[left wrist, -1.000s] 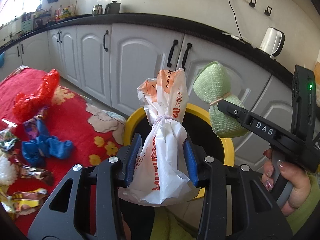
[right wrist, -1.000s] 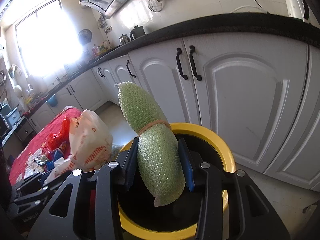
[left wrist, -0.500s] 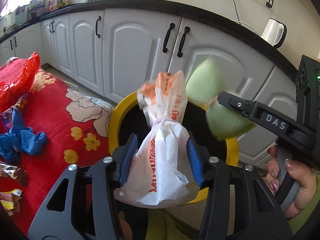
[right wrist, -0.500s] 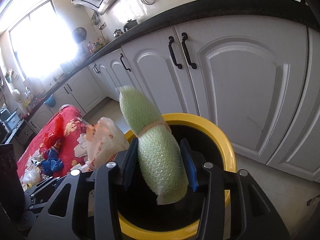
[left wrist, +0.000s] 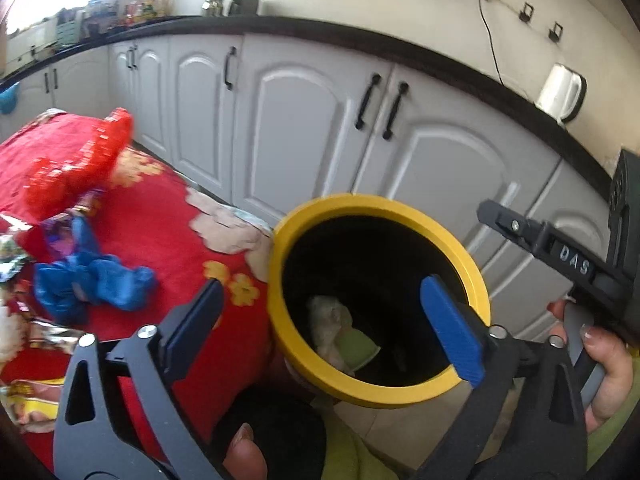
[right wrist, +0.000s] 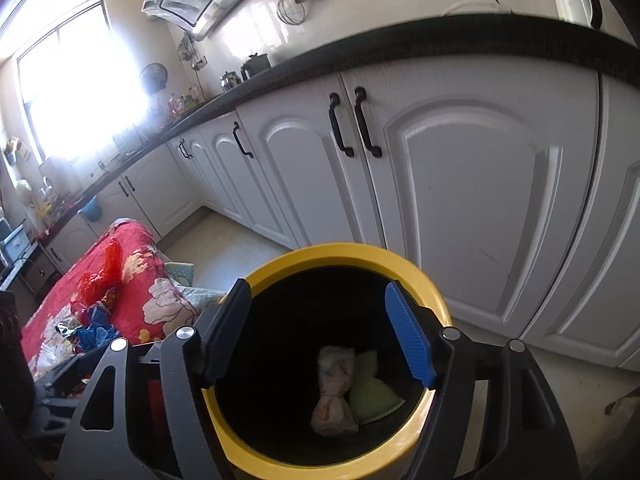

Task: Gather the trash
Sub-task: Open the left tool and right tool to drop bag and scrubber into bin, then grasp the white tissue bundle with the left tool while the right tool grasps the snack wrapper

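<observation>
Both claws hang over the mouth of a black bin with a yellow rim, and both have just been opening, with nothing between their jaws now. The left claw gapes wide and empty; the right claw stands open and empty too. At the bottom of the bin lie 2 dropped pieces side by side and touching: a tied white plastic bag with orange print and a green mesh bundle. The rest of the trash lies to the left of the bin, on a surface covered by a red flowered cloth: a crumpled blue bag nearest the bin, a red mesh bag farther back, and shiny wrappers at the left edge. The left claw is the nearer one to that pile, so it seems the likelier one to reach for the next piece. The blue bag's long axis runs roughly left to right across the left wrist view. Behind stand white kitchen cupboards under a black counter, and a white kettle.
</observation>
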Available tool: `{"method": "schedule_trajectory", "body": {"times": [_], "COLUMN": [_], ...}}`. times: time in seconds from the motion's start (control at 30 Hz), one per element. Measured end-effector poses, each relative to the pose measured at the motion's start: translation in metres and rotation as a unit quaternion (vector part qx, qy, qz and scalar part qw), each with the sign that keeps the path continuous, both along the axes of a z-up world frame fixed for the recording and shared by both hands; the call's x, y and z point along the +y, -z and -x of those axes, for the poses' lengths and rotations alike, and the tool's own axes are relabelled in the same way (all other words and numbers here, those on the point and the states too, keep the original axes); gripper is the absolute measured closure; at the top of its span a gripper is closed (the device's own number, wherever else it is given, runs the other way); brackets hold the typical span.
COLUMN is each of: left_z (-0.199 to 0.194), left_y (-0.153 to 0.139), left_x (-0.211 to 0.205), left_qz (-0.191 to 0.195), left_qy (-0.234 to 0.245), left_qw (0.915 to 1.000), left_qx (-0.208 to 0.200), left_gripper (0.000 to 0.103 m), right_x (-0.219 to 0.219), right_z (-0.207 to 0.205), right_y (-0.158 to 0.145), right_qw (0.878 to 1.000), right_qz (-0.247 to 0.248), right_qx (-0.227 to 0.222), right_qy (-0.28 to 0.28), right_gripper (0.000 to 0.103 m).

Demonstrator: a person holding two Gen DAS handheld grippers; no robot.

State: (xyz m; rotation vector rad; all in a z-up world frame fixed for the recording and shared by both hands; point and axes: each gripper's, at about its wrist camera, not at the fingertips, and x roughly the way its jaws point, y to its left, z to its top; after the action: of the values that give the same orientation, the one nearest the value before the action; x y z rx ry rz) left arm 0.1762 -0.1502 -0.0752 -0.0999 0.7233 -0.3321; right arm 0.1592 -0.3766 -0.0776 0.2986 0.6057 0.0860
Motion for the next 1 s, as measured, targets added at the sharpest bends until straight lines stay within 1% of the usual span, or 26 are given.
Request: {"method": "schedule_trajectory", "body": {"times": [0.17,0.5,0.87,1.0], "left_z": [0.01,0.029,0.045,0.05], "left_y": [-0.021,-0.05,-0.069,-0.075], "left_x": [0.022,0.066,0.113,0.134], "left_qz": [0.002,0.011,0.013,0.018], "left_qy": [-0.031,-0.084,-0.141,-0.165], "left_qw": [0.9991,0.9946,0.9862,0.9818], "left_qx": [-0.028,-0.06,-0.085,-0.093], "left_gripper": [0.011,0.011,0.011,0.011], "right_x": [0.017,0.055,0.1,0.116], "right_z": [0.006,0.019,0.031,0.035], "right_y": [-0.012,-0.038,-0.056,-0.06], "right_qw": [1.0,0.997,0.99,0.987], "right_qz": [0.013,0.014,0.023,0.029], "right_qx": [-0.018,-0.05,-0.071,-0.079], "right_qy": [-0.015,-0.059,-0.116,-0.139], "right_gripper": [0.031,0.026,0.025,0.023]}}
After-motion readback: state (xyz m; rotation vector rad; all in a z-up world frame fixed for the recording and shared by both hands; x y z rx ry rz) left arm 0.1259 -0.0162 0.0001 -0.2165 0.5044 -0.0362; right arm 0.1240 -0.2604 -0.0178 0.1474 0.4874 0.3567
